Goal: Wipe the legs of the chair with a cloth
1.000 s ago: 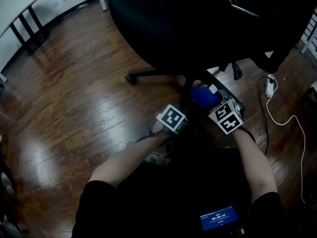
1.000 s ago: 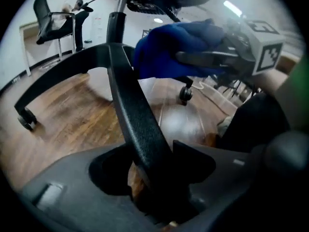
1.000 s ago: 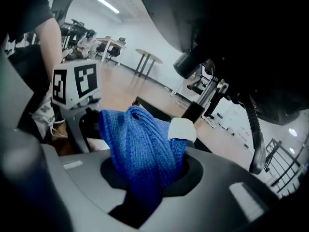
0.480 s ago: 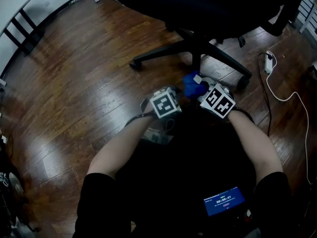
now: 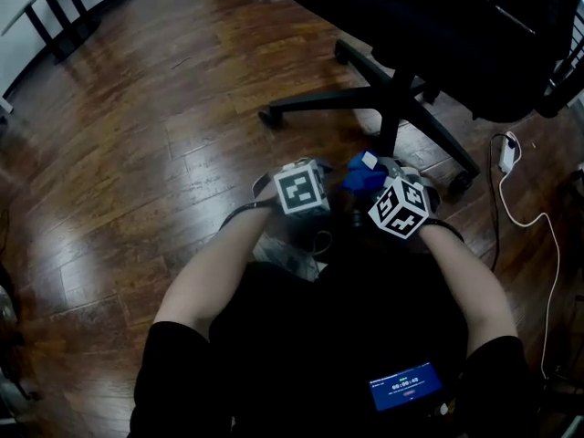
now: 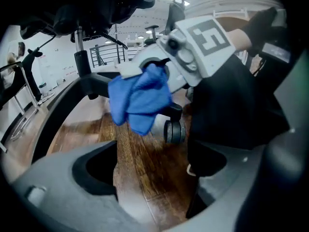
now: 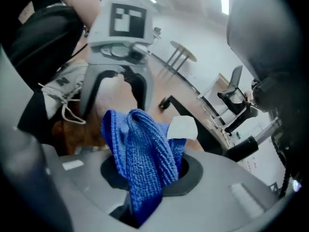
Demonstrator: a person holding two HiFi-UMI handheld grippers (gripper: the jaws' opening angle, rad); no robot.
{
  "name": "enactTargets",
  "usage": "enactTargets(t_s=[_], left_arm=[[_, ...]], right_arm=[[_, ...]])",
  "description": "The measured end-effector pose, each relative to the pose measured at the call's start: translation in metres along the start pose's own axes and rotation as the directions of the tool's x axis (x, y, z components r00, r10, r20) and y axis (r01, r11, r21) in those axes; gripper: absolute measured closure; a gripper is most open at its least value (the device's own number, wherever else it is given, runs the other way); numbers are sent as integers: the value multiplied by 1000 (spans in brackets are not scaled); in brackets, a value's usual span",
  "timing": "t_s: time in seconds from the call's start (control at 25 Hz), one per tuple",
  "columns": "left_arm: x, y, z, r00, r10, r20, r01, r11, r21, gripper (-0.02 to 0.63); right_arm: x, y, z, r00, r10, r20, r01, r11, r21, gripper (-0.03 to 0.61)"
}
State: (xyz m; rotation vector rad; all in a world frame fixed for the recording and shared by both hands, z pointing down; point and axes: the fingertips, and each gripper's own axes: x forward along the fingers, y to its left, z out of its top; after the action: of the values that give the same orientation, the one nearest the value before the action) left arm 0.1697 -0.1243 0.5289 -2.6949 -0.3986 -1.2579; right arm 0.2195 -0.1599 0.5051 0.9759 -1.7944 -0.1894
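Note:
A blue cloth [image 5: 363, 175] with a white tag hangs bunched from my right gripper [image 5: 379, 184], which is shut on it; the right gripper view shows the cloth [image 7: 140, 153] pinched between the jaws of the right gripper [image 7: 145, 178]. My left gripper [image 5: 321, 173] sits just left of the cloth. Its jaws have just been opening and now stand wide with only floor between them in the left gripper view [image 6: 149, 173]. The black chair's legs [image 5: 319, 106] spread from the column [image 5: 392, 108] just beyond both grippers. A caster [image 6: 175, 129] sits close behind the cloth [image 6: 140, 98].
A white power adapter [image 5: 506, 153] and its cable [image 5: 538, 245] lie on the wood floor at the right. Black table legs [image 5: 55, 16] stand at the far left. My shoe [image 5: 287, 255] is under the left arm. The chair seat [image 5: 438, 16] overhangs the base.
Both grippers have drawn back from the chair's hub toward me, with the cloth staying in the right one. The left gripper's cube has rolled and its jaws have parted.

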Motion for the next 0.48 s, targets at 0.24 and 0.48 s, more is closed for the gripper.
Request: enactTargets(t_s=[0.24,0.48], left_arm=[[1,10,10,996,-12,90,13,1000,-12,150],[4,12,4,998,-6,61,0,996,88,294]], right_arm=[[49,-101,-13,981,-143,-134,142,990,-20,474],[63,-127,-20,956,-174,-234,147,981,-129,474]])
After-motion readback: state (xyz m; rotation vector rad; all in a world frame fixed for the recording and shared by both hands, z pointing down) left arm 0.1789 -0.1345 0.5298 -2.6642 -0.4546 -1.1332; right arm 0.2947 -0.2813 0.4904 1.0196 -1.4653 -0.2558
